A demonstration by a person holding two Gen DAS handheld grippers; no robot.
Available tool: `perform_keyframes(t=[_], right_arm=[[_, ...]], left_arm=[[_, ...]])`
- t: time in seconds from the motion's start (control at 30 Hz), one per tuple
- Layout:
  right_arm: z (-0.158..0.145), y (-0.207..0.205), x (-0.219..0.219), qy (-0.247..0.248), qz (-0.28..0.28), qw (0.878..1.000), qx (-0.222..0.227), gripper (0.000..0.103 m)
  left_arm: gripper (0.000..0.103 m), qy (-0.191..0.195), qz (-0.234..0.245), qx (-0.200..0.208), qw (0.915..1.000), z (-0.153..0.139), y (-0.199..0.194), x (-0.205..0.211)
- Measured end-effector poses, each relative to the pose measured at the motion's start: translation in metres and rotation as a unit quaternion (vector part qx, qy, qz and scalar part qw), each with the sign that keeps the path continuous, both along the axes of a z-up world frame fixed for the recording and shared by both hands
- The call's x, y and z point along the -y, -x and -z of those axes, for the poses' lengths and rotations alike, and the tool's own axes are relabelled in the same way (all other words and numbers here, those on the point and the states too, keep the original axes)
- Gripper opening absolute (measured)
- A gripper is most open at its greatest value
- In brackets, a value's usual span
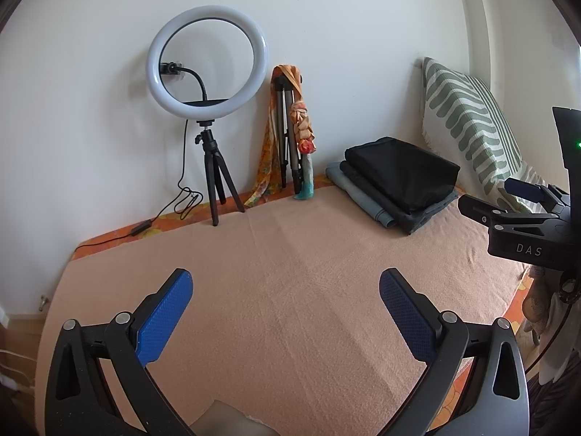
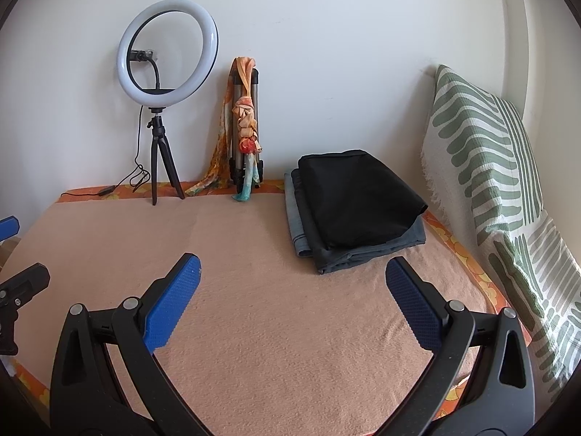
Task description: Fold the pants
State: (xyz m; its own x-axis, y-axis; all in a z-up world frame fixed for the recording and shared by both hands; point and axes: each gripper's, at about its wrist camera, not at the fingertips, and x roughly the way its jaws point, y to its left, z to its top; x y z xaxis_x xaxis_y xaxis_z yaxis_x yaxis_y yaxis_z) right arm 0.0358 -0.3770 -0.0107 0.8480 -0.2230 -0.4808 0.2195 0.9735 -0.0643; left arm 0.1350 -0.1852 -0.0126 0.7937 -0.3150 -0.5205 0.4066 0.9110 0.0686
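Pants (image 2: 357, 210) lie stacked, folded, while left tongs (image 1: 285, 292) and right tongs (image 2: 292, 281) gape wide, holding nothing.

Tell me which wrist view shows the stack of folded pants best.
The right wrist view: the stack of folded pants sits nearer and larger, its black, dark grey and light blue layers edge-on. The left wrist view shows the same stack smaller and farther right, beside the right gripper's body.

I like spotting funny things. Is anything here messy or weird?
Nothing is spilled or broken. The folded pants sit in a neat stack. One oddity: an orange scarf is knotted around a folded tripod leaning on the wall.
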Motion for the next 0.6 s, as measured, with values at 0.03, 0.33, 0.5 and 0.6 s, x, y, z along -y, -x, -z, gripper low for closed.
perform_keyframes(t=[0.03, 0.33, 0.5, 0.6], right_arm=[[0.0001, 0.0001, -0.0006, 0.000, -0.001, 1.000, 0.000, 0.103], [-0.0002, 0.0016, -0.0021, -0.002, -0.003, 1.000, -0.001, 0.103], [-0.0001, 0.0001, -0.0026, -0.002, -0.006, 1.000, -0.002, 0.103], [0.0009, -0.0019, -0.0040, -0.002, -0.008, 1.000, -0.003, 0.103]], left_arm=[[0.102, 0.000, 0.000, 0.001, 1.0000, -0.0003, 0.0001, -0.0001], [0.102, -0.004, -0.002, 0.004, 1.0000, -0.0007, 0.0016, 0.0010], [0.102, -0.006, -0.005, 0.009, 0.9999, -0.0007, 0.0026, -0.0001], [0.102, -0.004, -0.006, 0.009, 0.9999, -0.0006, 0.0032, -0.0013]])
